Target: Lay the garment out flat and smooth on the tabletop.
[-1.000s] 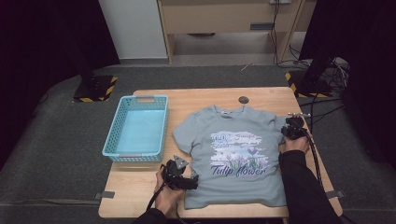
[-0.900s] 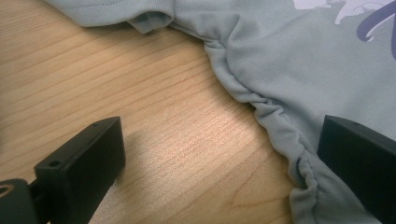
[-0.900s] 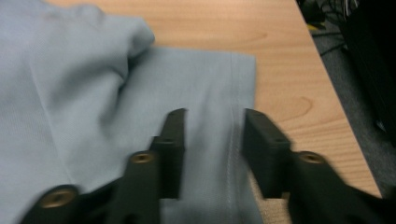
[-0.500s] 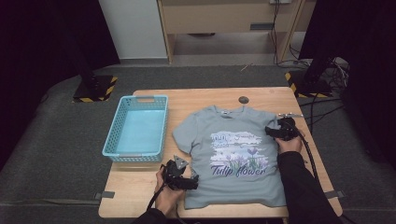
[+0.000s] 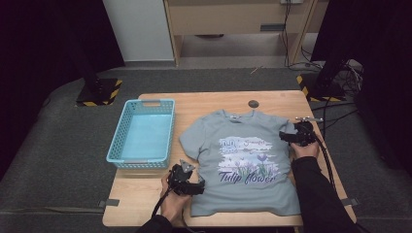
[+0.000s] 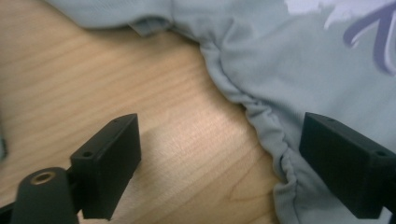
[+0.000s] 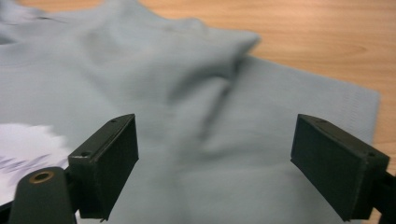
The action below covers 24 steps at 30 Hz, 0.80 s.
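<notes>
T-shirt (image 5: pixel 245 160) flat on bench (image 5: pixel 272 99) | right tool (image 5: pixel 290 138) moved inward onto sleeve, jaws just opened wide, empty | left tool (image 5: pixel 194 186) wide, narrowing slightly at hem edge | grasp pending

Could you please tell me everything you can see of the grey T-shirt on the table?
The grey T-shirt lies spread face up on the wooden table, collar toward the far edge, short sleeves out to both sides. It looks like soft knit cotton, with a white and purple flower print and purple lettering reading "Tulip flower". Its side seam is puckered near the left gripper, whose open jaws straddle that edge. The right gripper hangs open over the creased sleeve on that side.
</notes>
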Motion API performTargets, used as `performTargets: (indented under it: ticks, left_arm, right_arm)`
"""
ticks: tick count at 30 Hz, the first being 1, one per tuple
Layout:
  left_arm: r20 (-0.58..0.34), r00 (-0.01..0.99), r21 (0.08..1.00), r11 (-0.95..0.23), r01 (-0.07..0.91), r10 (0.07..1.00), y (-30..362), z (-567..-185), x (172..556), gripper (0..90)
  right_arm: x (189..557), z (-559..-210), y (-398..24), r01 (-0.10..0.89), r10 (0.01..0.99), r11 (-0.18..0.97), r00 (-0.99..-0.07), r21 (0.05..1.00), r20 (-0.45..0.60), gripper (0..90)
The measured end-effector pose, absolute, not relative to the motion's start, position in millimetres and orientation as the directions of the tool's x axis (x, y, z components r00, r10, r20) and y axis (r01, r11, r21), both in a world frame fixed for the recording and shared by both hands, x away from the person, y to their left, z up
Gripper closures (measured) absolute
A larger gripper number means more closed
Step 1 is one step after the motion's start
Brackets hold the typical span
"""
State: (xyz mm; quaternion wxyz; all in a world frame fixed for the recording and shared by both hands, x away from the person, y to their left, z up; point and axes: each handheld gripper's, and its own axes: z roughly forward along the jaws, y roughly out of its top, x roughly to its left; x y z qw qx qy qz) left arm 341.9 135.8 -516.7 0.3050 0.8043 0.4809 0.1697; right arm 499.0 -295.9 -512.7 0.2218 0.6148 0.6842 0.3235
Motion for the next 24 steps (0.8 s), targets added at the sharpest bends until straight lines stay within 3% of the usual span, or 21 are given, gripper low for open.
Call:
performTargets:
  ticks: [6, 12, 24]
  left_arm:
    - [-0.086, 0.413, 0.705, -0.237, 0.668, 0.907, 150.8, -498.4, 351.8, 13.7]
    - [-0.073, 0.345, 0.702, -0.198, 0.684, 0.936, 152.7, -495.2, 368.4, 19.0]
    - [-0.062, 0.372, 0.724, -0.215, 0.656, 0.926, 118.0, -491.8, 384.5, 18.9]
  right_arm:
    - [474.5, -496.6, -270.9, 0.669, 0.958, 0.114, -0.271, 0.735, 0.099, 9.9]
    - [434.1, -488.8, -251.0, 0.640, 0.918, 0.189, -0.384, 0.745, 0.097, 9.0]
    - [377.5, -489.5, -252.7, 0.640, 0.898, 0.208, -0.425, 0.739, 0.115, 7.7]
